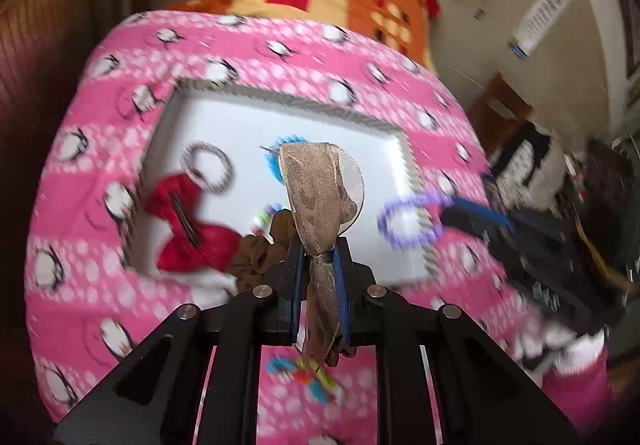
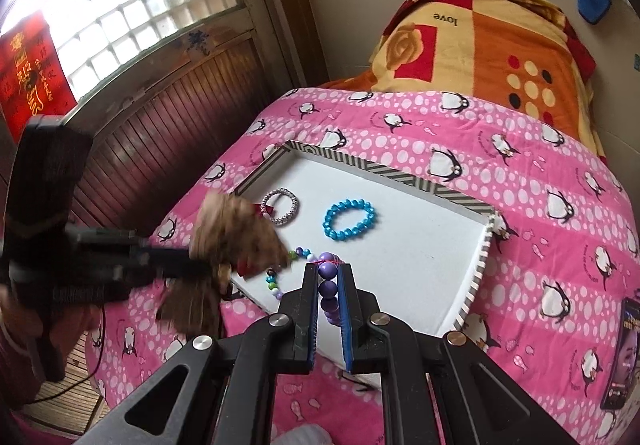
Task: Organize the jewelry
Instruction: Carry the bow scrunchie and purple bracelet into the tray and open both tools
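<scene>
My left gripper point(image 1: 318, 265) clamps one brown sheer ribbon bow point(image 1: 320, 189); my right gripper point(image 2: 329, 277) clamps one purple bead bracelet point(image 2: 329, 287). Ahead in the white striped-rim tray point(image 2: 400, 265) lie two bracelets; only my left view shows one red bow point(image 1: 192, 225).

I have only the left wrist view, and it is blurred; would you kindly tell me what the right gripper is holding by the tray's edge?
Observer: The right gripper is shut on a purple bead bracelet, with its fingers pressing the beads.
Operator: Thank you. Is the blue thing behind my ribbon a bracelet?
Observer: Yes, a blue bead bracelet lies flat in the white tray, apart from the silver bracelet.
Operator: Is anything else lying on the bed?
Observer: A phone lies on the pink cover at the right edge of the right wrist view, with its screen lit.
</scene>
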Available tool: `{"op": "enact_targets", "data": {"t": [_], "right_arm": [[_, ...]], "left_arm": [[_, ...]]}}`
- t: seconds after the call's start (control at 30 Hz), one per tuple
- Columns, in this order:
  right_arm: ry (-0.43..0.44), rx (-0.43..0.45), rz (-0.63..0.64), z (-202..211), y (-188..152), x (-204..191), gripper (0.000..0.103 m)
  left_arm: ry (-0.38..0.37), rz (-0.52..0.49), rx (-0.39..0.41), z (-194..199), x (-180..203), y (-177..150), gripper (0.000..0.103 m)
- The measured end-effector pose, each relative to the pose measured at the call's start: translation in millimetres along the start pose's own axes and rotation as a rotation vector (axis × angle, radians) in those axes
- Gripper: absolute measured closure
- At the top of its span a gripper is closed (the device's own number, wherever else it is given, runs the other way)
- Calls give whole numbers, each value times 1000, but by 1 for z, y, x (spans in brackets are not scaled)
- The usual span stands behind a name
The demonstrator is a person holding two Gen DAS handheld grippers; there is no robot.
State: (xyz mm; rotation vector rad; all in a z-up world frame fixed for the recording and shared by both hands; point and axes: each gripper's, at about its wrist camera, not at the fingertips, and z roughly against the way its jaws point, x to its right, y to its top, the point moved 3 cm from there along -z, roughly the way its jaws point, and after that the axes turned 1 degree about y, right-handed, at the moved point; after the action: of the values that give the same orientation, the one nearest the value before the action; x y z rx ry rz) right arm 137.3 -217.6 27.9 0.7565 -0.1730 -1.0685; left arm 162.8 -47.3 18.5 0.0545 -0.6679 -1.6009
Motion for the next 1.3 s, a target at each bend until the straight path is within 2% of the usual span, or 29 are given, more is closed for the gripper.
{"op": "enact_targets", "data": {"t": [0.3,0.43,0.63,0.8,0.87,0.9,0.93,0.97,1.0,1.03,1.07,1.3], "right_arm": [[1,-84,12,-56,15,12,95],[-45,-126,-32,-89,23,45,95],[-114,-140,-118,-127,35,92,95],[-146,-132,-165,-143,39,109,95],[-150,-138,-165,-148,37,111,95],[-152,-144,-168,-150,36,113,95],[-152,-149,-179,-151,36,114,93],[-150,-149,-190,-149,33,115,89],[-142,-142,-206,-146,33,116,84],[-134,-131,-215,-142,32,116,74],[-130,-121,-219,-138,31,115,71],[-107,-68,-207,-91,27,89,71]], "left_arm": [[164,113,-11,-60,-44,67,90],[188,148,-27,-82,-55,81,90],[206,173,-43,-117,-58,98,90],[219,165,-55,-134,-57,100,90],[227,154,-66,-138,-56,98,79],[235,145,-69,-139,-56,96,74],[238,141,-71,-139,-55,95,64],[239,137,-73,-139,-55,92,57],[238,138,-70,-138,-55,90,56],[237,138,-67,-136,-55,89,55],[239,135,-64,-133,-54,87,55],[279,94,-28,-101,-39,64,55]]}}
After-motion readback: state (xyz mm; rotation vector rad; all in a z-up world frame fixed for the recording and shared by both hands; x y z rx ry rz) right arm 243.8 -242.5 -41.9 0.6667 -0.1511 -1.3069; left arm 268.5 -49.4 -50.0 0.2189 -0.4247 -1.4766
